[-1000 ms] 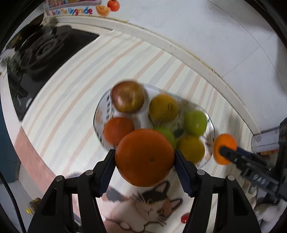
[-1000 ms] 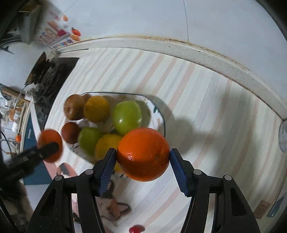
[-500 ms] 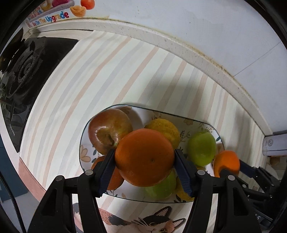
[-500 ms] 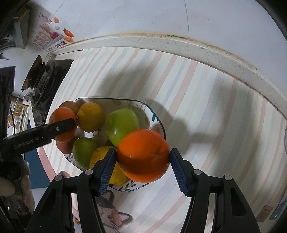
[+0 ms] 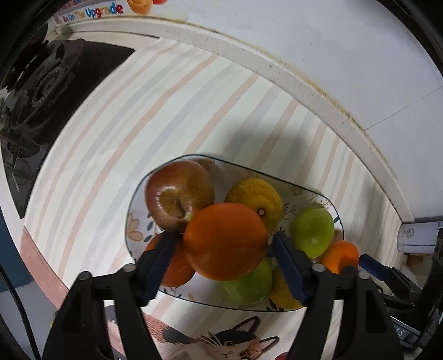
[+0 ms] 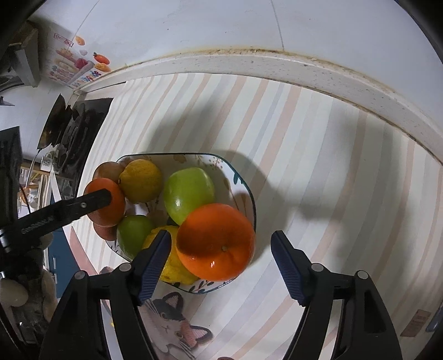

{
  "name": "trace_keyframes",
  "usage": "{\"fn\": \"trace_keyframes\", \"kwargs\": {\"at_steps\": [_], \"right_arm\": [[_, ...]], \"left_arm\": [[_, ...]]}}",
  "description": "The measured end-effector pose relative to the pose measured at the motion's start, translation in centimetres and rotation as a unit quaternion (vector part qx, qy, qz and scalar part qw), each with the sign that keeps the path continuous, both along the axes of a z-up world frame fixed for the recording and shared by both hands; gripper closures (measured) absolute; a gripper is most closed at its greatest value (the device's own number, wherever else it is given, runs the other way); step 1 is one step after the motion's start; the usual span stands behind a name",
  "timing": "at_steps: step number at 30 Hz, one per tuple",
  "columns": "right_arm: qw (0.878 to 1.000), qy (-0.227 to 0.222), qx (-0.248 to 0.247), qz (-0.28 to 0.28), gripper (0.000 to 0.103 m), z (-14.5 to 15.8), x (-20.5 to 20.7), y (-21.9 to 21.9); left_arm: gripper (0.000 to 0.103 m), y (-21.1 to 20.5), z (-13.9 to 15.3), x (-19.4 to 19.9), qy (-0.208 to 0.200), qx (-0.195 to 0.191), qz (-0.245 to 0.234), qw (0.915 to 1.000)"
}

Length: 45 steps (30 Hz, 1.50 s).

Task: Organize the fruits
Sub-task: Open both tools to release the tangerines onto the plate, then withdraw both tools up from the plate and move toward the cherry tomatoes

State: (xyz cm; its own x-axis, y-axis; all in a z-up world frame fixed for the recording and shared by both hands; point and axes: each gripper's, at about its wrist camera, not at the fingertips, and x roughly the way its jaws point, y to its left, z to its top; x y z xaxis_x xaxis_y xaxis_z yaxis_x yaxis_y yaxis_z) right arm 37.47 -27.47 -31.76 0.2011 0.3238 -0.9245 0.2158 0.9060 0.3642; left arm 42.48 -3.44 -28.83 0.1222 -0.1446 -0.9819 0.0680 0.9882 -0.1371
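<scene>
Fruits partly hidden behind gripper

"Be On The Upgrade" — coloured letters on the box by the wall — nothing else legible

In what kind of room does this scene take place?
Most likely a home kitchen. A black gas stove sits in the counter beside the striped mat, white wall tiles rise behind it, and a plate of fruit stands on the mat.
</scene>
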Motion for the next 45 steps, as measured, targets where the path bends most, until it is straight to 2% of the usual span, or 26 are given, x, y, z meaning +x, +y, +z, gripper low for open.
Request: {"fn": "trace_keyframes", "kwargs": {"at_steps": [1,2,3,6,12,18,23,34,45], "right_arm": [[1.000,-0.003,-0.005,0.001,0.015,0.3,-0.1,0.0],[1.000,-0.007,-0.015,0.003,0.013,0.8,-0.3,0.2],[1.000,-0.012,-0.025,0.005,0.011,1.2,-0.6,0.3],[0.997,-0.026,-0.069,0.023,0.008,3.0,-1.6,1.2],[0.991,-0.058,-0.106,0.049,0.007,6.4,-4.7,2.6],[0.989,-0.076,-0.107,0.063,0.007,9.3,-8.3,3.4],[0.985,-0.100,-0.123,0.067,0.007,12.1,-11.4,3.8],[0.974,-0.168,-0.136,0.073,0.007,20.4,-18.3,4.8],[0.965,-0.219,-0.128,0.065,0.007,27.2,-23.2,5.5]], "left_arm": [[0.024,0.1,0.5,-0.1,-0.007,0.002,0.001,1.0000],[0.018,0.2,0.9,-0.3,-0.011,0.003,0.002,0.9999],[0.017,0.4,1.4,-0.5,-0.018,0.003,0.004,0.9998],[0.017,0.8,3.0,-1.8,-0.040,0.009,0.009,0.9991],[0.017,1.2,5.2,-6.5,-0.075,0.034,0.010,0.9966],[0.017,1.7,7.2,-11.4,-0.105,0.051,0.020,0.9930],[0.017,1.6,9.9,-15.1,-0.137,0.056,0.024,0.9887],[0.017,1.7,17.3,-22.5,-0.206,0.035,0.020,0.9777],[0.017,2.3,22.1,-27.3,-0.245,0.014,0.017,0.9693]]}}
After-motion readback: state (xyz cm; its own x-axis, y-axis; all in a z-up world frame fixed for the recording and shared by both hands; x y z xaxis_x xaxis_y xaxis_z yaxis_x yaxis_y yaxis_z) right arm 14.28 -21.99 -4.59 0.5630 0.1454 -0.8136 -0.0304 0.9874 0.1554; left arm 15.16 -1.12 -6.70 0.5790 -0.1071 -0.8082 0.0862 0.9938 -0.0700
